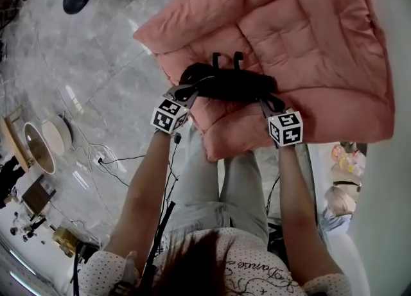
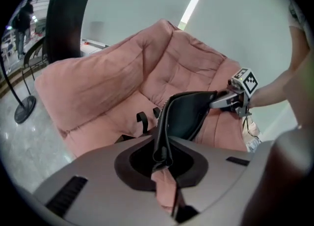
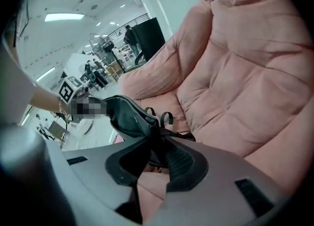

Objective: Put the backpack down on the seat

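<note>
Gripping backpack (image 1: 231, 86) at left end with left gripper (image 1: 192, 89), clamped, and right end with right gripper (image 1: 266, 101), clamped; holding it over seat (image 1: 308, 25).

Legible markings: one item found.
We read cursive dark script on the person's dotted shirt (image 1: 257, 269) in the head view. Its first word appears to be "Dance"; the rest is illegible. The left marker cube (image 1: 170, 115) and right marker cube (image 1: 286, 128) bear coded black-and-white squares only.

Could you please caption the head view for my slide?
Left claw and right claw hold a backpack over the pink chair.
</note>
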`<state>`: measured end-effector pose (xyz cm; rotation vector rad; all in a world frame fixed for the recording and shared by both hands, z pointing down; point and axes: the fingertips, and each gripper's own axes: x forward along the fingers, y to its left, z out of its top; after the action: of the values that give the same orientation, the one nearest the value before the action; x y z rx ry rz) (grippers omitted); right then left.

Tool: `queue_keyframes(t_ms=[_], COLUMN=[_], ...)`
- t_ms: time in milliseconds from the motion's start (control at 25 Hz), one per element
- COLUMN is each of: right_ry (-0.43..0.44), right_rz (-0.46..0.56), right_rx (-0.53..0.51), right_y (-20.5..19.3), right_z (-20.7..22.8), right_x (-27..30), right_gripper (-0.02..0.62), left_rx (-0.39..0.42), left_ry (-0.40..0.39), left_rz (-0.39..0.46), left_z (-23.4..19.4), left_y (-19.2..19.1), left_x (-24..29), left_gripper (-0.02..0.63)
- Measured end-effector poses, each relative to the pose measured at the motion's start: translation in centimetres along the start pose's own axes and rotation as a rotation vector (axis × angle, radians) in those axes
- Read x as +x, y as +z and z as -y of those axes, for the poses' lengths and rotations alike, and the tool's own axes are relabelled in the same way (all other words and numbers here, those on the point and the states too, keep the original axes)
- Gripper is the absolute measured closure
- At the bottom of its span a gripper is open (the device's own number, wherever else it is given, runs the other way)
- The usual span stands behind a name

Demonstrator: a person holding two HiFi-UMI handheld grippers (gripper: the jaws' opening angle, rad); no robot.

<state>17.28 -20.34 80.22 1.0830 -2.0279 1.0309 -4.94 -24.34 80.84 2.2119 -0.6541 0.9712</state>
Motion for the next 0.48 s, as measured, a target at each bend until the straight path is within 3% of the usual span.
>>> queue_keyframes(t_ms=[160,320,480], right_ry=[0.008,-0.035,-0.057], right_rz=[-0.014,-0.006,0.007], right_rx=[-0.033,-0.043,-0.01], right_y=[-0.2,0.3,0.7], right_z=[-0.9,-1.0,-0.8], right_x=[0.1,0.0,0.3], right_gripper=[0.495,0.494,0.492], left_rx=[-0.084,0.096,0.05], left_ry=[-0.039,0.078,0.081], left_rz=[0.027,-0.028,0.001], left_z=[-0.3,-1.2,-1.8], left_y=[-1.1,-1.0,-0.7], left_x=[-0.1,0.0,-0.1], left_gripper=[0.577,0.569,0.547])
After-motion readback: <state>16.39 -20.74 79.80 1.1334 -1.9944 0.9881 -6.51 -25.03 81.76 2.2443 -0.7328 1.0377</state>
